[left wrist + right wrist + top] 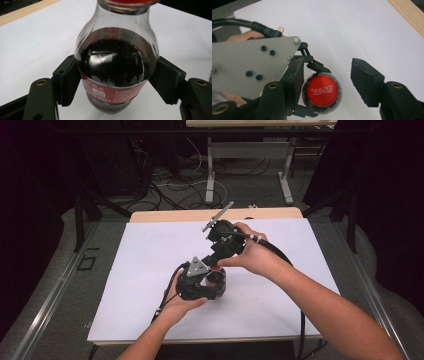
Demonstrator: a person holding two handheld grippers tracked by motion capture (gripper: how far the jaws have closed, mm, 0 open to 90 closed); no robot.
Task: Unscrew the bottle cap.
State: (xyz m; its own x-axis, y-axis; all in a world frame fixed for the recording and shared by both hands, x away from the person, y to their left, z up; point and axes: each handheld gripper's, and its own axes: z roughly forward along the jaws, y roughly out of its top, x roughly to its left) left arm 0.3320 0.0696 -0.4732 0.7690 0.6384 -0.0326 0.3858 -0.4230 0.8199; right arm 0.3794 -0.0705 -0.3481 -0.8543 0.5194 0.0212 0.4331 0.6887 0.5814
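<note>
Right gripper view: the red cap [322, 90] sits at six o'clock between released jaws of the right gripper [329, 85]. The bottle [113, 67], upright on the table [150, 255], is clamped by the left gripper [115, 82]. Jaws should be centred on the cap before being closed and twisted.

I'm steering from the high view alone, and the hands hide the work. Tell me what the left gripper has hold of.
Observer: The left gripper is clamped on a bottle of dark liquid, with both pads pressing on its body.
Operator: Now report the top.
Observer: The red cap is on, seen from above between the jaws of the right gripper.
Operator: Say whether that one grips it.
Observer: No. One pad stands clearly off the cap, so it is open.
</note>
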